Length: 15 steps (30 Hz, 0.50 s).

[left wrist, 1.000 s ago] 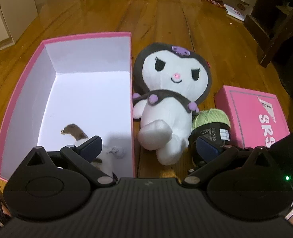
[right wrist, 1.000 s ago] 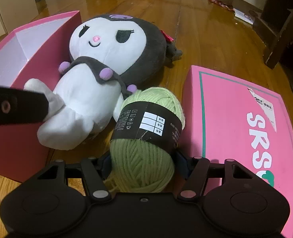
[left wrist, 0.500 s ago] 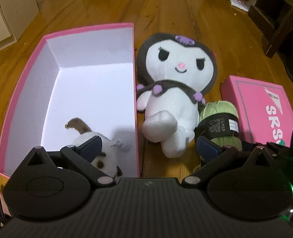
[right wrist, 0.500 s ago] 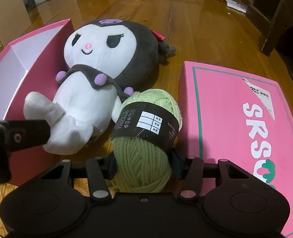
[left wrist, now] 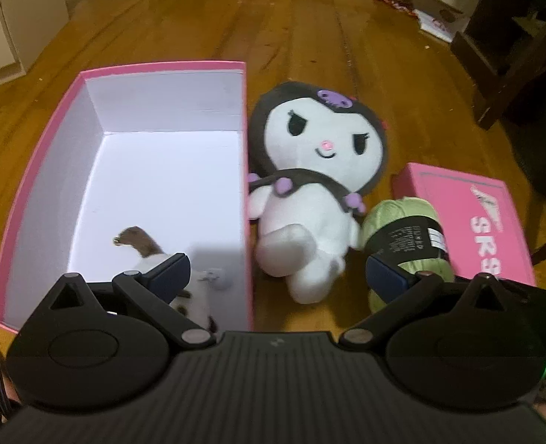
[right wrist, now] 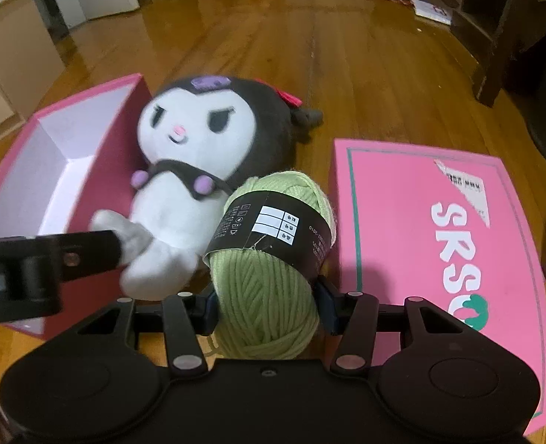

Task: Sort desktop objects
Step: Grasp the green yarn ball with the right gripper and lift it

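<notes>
Left wrist view: the left gripper (left wrist: 276,273) stands wide and empty above the floor; the open pink box (left wrist: 169,66) lies at ten o'clock with a small brown-and-white plush (left wrist: 150,255) inside; the Kuromi plush (left wrist: 317,192) lies at one o'clock, touching the box wall.

Right wrist view: the right gripper (right wrist: 267,305) clamps the green yarn ball (right wrist: 269,277), its jaws having just narrowed onto it; the pink lid (right wrist: 439,229) lies at two o'clock, the Kuromi plush (right wrist: 195,170) at eleven.

Wooden floor (left wrist: 310,55), open pink box (left wrist: 32,199), plush toy (left wrist: 310,199), pink lid (right wrist: 439,229)
</notes>
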Each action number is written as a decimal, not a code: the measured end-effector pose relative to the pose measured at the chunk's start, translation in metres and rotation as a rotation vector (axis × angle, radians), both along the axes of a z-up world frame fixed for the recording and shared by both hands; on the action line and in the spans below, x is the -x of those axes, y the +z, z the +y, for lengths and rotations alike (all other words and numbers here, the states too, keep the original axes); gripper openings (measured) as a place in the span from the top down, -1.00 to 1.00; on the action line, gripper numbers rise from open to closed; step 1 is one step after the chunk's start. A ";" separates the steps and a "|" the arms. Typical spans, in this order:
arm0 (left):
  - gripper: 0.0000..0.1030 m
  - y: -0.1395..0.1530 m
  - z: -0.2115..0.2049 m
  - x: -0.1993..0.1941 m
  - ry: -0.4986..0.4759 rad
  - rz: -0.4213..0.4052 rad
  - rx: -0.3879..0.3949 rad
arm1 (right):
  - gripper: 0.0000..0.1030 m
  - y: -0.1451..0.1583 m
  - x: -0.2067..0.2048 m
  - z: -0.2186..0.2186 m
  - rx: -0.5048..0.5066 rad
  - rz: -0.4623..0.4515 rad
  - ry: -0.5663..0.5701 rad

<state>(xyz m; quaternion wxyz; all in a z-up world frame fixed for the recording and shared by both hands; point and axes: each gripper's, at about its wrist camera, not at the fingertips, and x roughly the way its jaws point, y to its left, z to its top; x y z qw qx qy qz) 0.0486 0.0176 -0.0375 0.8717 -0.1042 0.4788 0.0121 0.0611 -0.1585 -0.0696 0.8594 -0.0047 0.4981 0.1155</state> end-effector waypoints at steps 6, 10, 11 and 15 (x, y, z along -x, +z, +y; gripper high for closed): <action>-1.00 0.014 0.003 0.004 0.001 -0.026 0.016 | -0.10 0.027 0.006 0.005 -0.025 -0.024 0.026; -1.00 0.024 0.011 0.008 0.031 -0.059 0.045 | -0.10 0.038 0.007 0.009 -0.054 -0.041 0.047; -1.00 0.026 0.014 0.009 0.046 -0.068 0.053 | -0.10 0.041 0.007 0.010 -0.070 -0.044 0.051; -1.00 0.034 0.029 0.013 0.070 -0.090 0.062 | -0.10 0.050 0.007 0.015 -0.138 -0.049 0.081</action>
